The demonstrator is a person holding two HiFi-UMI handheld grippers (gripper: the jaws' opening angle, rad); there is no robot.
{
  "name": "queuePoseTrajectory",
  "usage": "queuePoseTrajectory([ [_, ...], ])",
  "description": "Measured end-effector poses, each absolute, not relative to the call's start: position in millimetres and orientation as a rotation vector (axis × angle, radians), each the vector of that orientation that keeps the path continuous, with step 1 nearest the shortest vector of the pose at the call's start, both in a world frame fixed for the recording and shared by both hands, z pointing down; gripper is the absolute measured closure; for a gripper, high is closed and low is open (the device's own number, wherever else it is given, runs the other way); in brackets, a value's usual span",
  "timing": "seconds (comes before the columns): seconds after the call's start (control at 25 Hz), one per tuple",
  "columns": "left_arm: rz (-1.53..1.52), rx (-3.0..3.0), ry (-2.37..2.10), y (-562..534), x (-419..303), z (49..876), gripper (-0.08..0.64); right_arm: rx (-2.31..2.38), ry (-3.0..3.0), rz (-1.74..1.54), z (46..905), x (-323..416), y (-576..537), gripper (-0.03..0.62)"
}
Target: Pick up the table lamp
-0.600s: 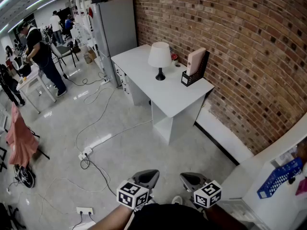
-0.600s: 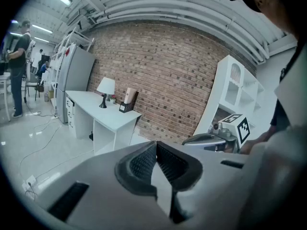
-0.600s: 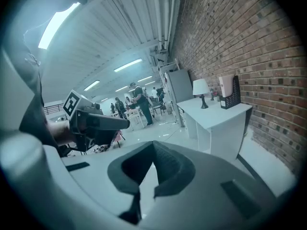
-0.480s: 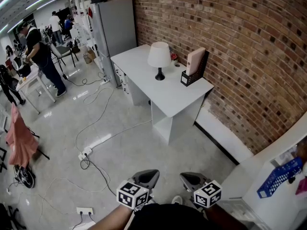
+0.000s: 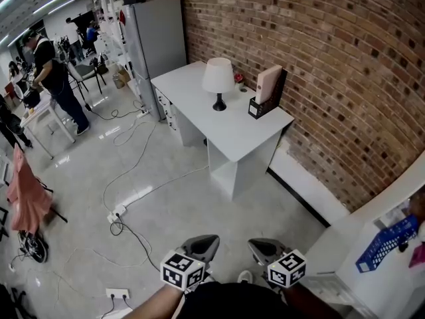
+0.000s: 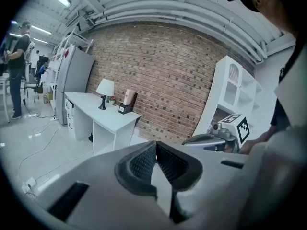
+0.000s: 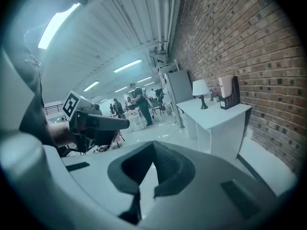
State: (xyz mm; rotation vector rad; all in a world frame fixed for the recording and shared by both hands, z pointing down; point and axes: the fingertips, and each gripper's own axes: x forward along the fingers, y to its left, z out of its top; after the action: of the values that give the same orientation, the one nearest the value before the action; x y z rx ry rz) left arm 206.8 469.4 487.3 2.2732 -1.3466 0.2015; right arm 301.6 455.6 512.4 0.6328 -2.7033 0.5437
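A table lamp (image 5: 218,82) with a white shade and a thin black stem stands upright on a white desk (image 5: 229,128) against the brick wall; it also shows small in the left gripper view as the lamp (image 6: 105,89) and in the right gripper view as the lamp (image 7: 201,90). My left gripper (image 5: 204,244) and right gripper (image 5: 260,247) are low in the head view, close to my body and far from the desk. Both are shut with nothing between the jaws, as the left gripper (image 6: 155,150) and right gripper (image 7: 153,150) show in their own views.
A black holder with a pale board (image 5: 267,93) stands right of the lamp on the desk. A grey cabinet (image 5: 157,37) rises behind the desk. Cables and a power strip (image 5: 119,212) lie on the glossy floor. People (image 5: 50,72) stand at far left. A white shelf with a blue basket (image 5: 386,243) is at right.
The head view has shifted slightly, so the desk and lamp sit a touch further left and higher. Both grippers stay where they were, shut.
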Motion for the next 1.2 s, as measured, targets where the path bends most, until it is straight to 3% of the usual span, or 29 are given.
queuePoseTrajectory([
  [1.2, 0.179, 2.188, -1.429, 480, 90, 510, 0.555, 0.53, -2.655, 0.605, 533, 188, 458, 0.588],
])
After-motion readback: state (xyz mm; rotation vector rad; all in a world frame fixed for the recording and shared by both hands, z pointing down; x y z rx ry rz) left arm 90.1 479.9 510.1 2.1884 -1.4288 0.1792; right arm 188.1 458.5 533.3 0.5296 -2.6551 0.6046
